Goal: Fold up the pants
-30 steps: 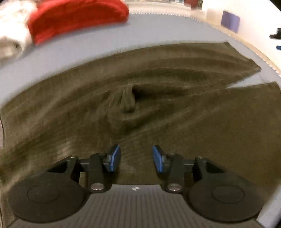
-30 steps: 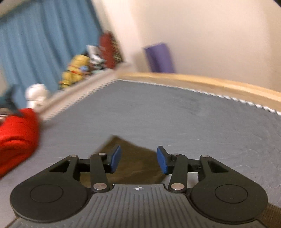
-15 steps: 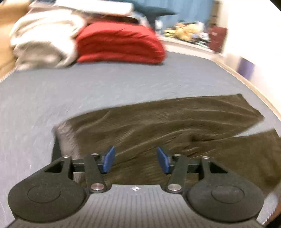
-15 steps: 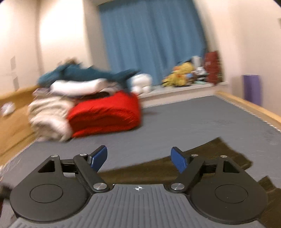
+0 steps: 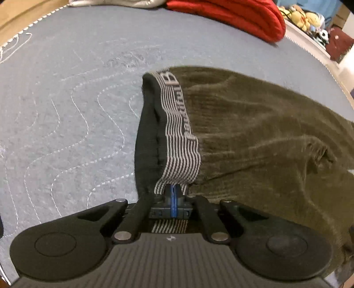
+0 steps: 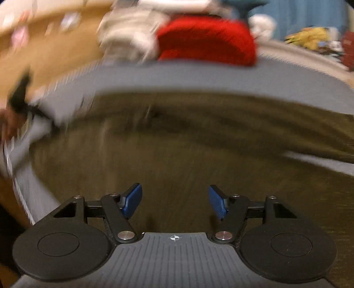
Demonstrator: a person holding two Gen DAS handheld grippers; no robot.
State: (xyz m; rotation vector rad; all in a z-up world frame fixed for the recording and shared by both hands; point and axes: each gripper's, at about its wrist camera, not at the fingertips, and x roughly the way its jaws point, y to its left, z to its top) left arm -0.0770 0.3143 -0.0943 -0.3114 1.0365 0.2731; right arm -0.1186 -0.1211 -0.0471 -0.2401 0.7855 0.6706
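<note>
pants: olive ribbed corduroy, matt
waistband: striped knit elastic
mattress cover: grey quilted cloth, matt
gripper pads: blue, smooth

The right gripper, jaws apart and just closing some, hung over blurred olive pants on the grey bed.

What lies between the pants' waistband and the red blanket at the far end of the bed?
Only bare grey quilted mattress cover lies between the striped waistband and the red blanket, as the left wrist view shows.
</note>
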